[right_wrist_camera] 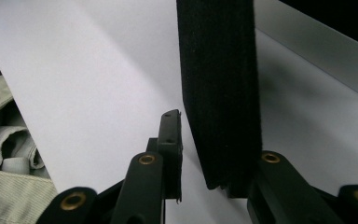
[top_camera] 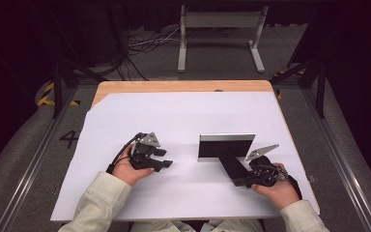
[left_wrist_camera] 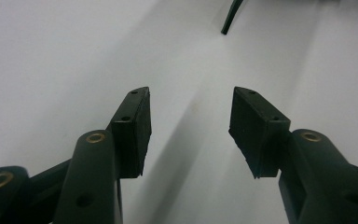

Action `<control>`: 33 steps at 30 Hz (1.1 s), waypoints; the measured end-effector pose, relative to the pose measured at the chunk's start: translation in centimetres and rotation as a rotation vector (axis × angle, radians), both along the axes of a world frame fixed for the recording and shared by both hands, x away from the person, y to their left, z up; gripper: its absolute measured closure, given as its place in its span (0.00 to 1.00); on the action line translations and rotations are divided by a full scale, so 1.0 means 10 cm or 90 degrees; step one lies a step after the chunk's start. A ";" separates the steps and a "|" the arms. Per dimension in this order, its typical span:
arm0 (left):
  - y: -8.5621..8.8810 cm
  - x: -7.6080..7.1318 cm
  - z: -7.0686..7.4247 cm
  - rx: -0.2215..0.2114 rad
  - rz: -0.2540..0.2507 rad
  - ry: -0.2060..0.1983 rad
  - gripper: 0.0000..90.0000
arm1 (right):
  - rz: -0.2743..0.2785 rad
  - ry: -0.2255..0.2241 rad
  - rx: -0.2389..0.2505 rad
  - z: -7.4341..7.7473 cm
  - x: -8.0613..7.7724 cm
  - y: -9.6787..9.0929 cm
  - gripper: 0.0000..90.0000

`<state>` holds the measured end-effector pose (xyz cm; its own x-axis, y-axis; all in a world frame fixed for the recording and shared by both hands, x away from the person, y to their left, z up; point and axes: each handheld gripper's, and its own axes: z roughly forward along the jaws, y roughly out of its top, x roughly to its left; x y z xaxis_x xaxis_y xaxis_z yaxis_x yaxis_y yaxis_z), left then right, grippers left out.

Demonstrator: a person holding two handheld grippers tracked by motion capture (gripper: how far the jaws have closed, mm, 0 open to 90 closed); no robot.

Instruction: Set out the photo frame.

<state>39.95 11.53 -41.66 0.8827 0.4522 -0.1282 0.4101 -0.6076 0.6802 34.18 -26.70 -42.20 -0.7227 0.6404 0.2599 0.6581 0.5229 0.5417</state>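
Observation:
A photo frame (top_camera: 226, 146) stands upright on the white sheet, its black back and silver top edge toward me. Its black felt-covered prop leg (top_camera: 231, 164) slants from the back toward my right gripper (top_camera: 239, 180). In the right gripper view the leg (right_wrist_camera: 219, 84) sits between the jaws of the right gripper (right_wrist_camera: 214, 140). It lies against the right-hand jaw, and a gap separates it from the left-hand pad (right_wrist_camera: 170, 140), so the gripper is open. The frame's silver edge (right_wrist_camera: 317, 51) lies beyond. My left gripper (top_camera: 165, 158) rests on the sheet left of the frame, open (left_wrist_camera: 189, 100) and empty.
The white sheet (top_camera: 183, 116) covers most of the wooden table (top_camera: 174, 86). A thin dark edge (left_wrist_camera: 230, 18) shows far ahead of the left gripper. A metal stand (top_camera: 220, 34) and cables are on the floor beyond the table. My sleeve (right_wrist_camera: 0, 140) is near the table's front edge.

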 end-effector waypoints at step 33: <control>-0.04 0.00 0.00 -0.002 -0.002 0.000 0.55 | -0.009 -0.006 0.011 0.11 -0.05 -0.07 0.67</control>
<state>39.93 11.15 -41.62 0.8840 0.4494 -0.1291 0.4080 -0.6064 0.6825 33.72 -27.40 -41.08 -0.7167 0.6454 0.2642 0.6596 0.5044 0.5573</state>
